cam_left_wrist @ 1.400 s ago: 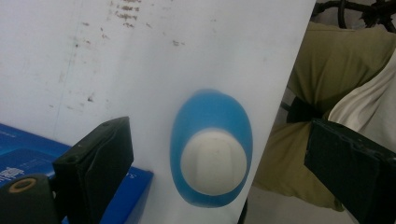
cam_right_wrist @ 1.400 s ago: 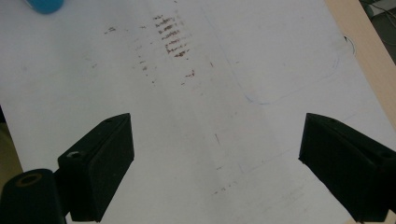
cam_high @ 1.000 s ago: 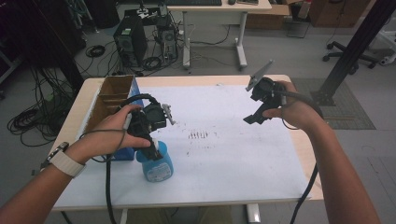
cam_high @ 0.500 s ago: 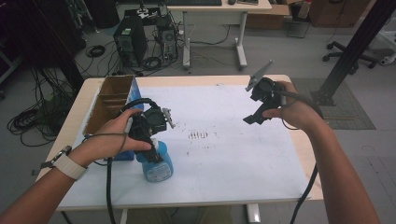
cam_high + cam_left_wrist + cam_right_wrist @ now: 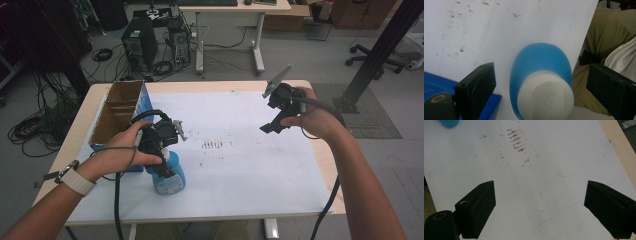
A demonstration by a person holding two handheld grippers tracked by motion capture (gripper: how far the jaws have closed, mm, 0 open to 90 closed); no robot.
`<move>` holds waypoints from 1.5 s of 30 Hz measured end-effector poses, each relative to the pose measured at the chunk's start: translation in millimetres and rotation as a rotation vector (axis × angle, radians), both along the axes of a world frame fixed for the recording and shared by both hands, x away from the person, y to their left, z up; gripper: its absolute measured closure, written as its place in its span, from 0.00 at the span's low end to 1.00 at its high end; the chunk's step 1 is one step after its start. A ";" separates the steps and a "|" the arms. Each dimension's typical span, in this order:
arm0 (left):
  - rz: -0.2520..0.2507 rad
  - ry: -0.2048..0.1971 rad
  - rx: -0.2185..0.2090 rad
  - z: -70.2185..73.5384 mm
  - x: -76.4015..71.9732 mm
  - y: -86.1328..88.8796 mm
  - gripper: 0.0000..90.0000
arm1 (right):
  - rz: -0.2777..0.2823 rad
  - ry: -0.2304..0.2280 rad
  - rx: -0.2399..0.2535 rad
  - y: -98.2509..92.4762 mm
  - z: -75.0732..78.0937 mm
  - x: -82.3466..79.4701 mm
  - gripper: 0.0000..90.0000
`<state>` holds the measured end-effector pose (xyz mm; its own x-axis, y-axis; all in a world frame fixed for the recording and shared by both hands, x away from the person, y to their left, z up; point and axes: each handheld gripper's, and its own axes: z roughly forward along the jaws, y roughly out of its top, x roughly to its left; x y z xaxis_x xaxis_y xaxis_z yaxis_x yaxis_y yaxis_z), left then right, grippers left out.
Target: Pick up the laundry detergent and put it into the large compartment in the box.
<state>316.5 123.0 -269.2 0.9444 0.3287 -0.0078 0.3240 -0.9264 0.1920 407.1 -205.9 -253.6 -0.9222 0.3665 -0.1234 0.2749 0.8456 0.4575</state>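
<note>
Blue bottle (image 5: 167, 175) with the white cap sits near the front left of the table, just beside the cardboard box (image 5: 117, 112), and my left gripper (image 5: 541, 82) is right over it now. Compared to a second ago my left hand has dropped and swung in closer, so in the left gripper view the cap sits between my jaws, which are spread wide and not touching it yet. So I'd say I'm lined up for the grab, just need to come down a bit more and close. My right gripper (image 5: 539, 207) hangs over the far right of the white sheet (image 5: 240, 125), jaws spread too, holding nothing, and it hasn't really budged. Around it there's only the sheet with some brown smudges (image 5: 214, 145) in the middle. Only thing in my way is that box and its blue side sitting close to my left jaw, could clip it.
</note>
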 end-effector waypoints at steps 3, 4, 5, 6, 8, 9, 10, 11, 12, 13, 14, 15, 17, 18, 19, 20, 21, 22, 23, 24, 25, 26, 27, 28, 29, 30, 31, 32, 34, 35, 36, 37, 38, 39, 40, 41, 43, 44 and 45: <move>0.002 0.001 0.000 -2.0 0.0 0.1 0.10 | 0.000 0.001 0.000 0.6 -0.2 0.1 0.11; 0.004 0.002 -0.001 -3.2 -0.1 0.2 0.10 | 0.002 0.001 0.000 0.8 -0.3 0.1 0.11; 0.001 0.001 -0.001 -3.8 0.1 0.3 0.10 | 0.003 0.000 0.000 0.9 -0.4 0.3 0.11; 0.001 0.001 -0.001 -3.8 0.1 0.3 0.10 | 0.003 0.000 0.000 0.9 -0.4 0.3 0.11; 0.001 0.001 0.001 -5.5 -0.1 -0.1 0.10 | 0.001 0.002 -0.002 1.0 -0.5 0.4 0.11; 0.001 0.002 0.003 -6.2 -0.2 -0.3 0.10 | 0.001 0.001 -0.003 1.0 -0.4 0.5 0.11; 0.001 0.002 0.003 -6.2 -0.2 -0.3 0.10 | -0.001 0.003 -0.002 1.1 -0.5 0.4 0.11; 0.001 0.003 0.006 -7.6 -0.4 -0.6 0.10 | 0.000 0.003 -0.004 1.3 -0.4 0.4 0.11; -0.001 0.004 0.007 -8.1 -0.1 -0.6 0.10 | 0.001 0.003 -0.004 1.4 -0.5 0.4 0.11; 0.002 0.003 0.006 -8.8 -0.3 -0.6 0.10 | 0.002 0.003 -0.004 1.5 -0.5 0.4 0.11; 0.003 0.003 0.008 -9.4 -0.2 -0.5 0.10 | 0.001 0.003 -0.004 1.5 -0.5 0.4 0.11; 0.003 0.003 0.008 -9.4 -0.2 -0.5 0.10 | 0.001 0.003 -0.004 1.5 -0.5 0.4 0.11; 0.001 0.003 0.007 -9.9 0.2 -0.3 0.11 | 0.001 0.004 -0.005 1.4 -0.5 0.3 0.11; 0.003 0.004 0.007 -10.4 0.4 -0.2 0.11 | 0.002 0.004 -0.005 1.3 -0.4 0.2 0.11; 0.003 0.004 0.007 -10.4 0.4 -0.2 0.11 | 0.002 0.004 -0.005 1.3 -0.4 0.2 0.11; 0.002 0.003 0.009 -11.2 0.7 -0.1 0.11 | 0.001 0.004 -0.004 1.2 -0.2 -0.1 0.11; 0.000 0.005 0.009 -12.2 0.9 -0.1 0.11 | 0.000 0.004 -0.002 1.0 -0.3 -0.2 0.11; 0.000 0.005 0.009 -12.2 0.9 -0.1 0.12 | 0.000 0.004 -0.002 1.0 -0.3 -0.2 0.11; 0.002 0.008 0.009 -13.5 0.8 -0.2 0.12 | -0.002 0.005 -0.005 0.7 0.1 -0.5 0.11; 0.000 0.010 0.007 -14.2 1.2 0.0 0.13 | -0.001 0.005 -0.005 0.5 0.1 -0.5 0.11; 0.000 0.010 0.007 -14.2 1.2 0.0 0.13 | -0.002 0.005 -0.005 0.3 0.2 -0.6 0.11; 0.003 0.012 0.007 -14.6 1.2 0.3 0.13 | -0.002 0.005 -0.005 0.3 0.2 -0.6 0.11; -0.001 0.013 0.009 -14.8 1.6 0.8 0.13 | -0.002 0.005 -0.005 0.1 0.3 -0.9 0.11; -0.001 0.013 0.009 -14.8 1.6 0.8 0.14 | 0.001 0.003 -0.005 0.1 0.3 -0.8 0.11; -0.001 0.013 0.007 -14.9 1.6 1.2 0.14 | 0.000 0.003 -0.005 0.1 0.2 -0.9 0.11; -0.001 0.014 0.006 -14.9 1.7 1.5 0.15 | 0.000 0.003 -0.003 0.2 0.2 -1.1 0.11; -0.001 0.014 0.006 -14.9 1.7 1.5 0.17 | 0.000 0.003 -0.003 0.2 0.2 -1.1 0.11; -0.001 0.016 0.005 -14.9 1.9 1.7 0.17 | -0.002 0.004 -0.003 0.3 0.4 -1.5 0.11; -0.002 0.018 0.005 -14.9 2.0 1.7 0.17 | -0.001 0.005 -0.007 0.4 0.7 -1.6 0.11; -0.004 0.020 0.006 -15.0 1.9 1.7 0.18 | -0.002 0.005 -0.005 0.4 0.9 -1.7 0.11; -0.004 0.020 0.006 -15.0 1.9 1.7 0.20 | -0.002 0.005 -0.005 0.4 0.9 -1.7 0.11; -0.005 0.020 0.006 -15.0 1.9 1.7 0.20 | -0.002 0.003 -0.005 0.3 1.1 -1.6 0.11; -0.005 0.019 0.004 -15.0 2.0 1.8 0.21 | -0.002 0.003 -0.003 0.2 1.1 -1.8 0.11; -0.005 0.019 0.005 -15.0 2.0 1.9 0.22 | -0.003 0.003 -0.003 0.1 1.2 -1.9 0.11; -0.006 0.018 0.005 -15.1 2.1 1.9 0.23 | -0.004 0.003 -0.003 0.0 1.2 -2.0 0.11; -0.006 0.020 0.006 -15.1 2.1 2.1 0.24 | -0.003 0.003 -0.003 -0.2 1.2 -2.1 0.11; -0.007 0.019 -0.001 -14.8 2.3 2.7 0.26 | -0.003 0.002 -0.004 -0.5 1.0 -2.3 0.11; -0.006 0.018 0.001 -14.8 2.4 3.0 0.27 | -0.003 0.002 -0.003 -0.8 0.9 -2.4 0.11; -0.006 0.018 0.001 -14.8 2.4 3.0 0.27 | -0.003 0.002 -0.003 -0.8 0.9 -2.4 0.11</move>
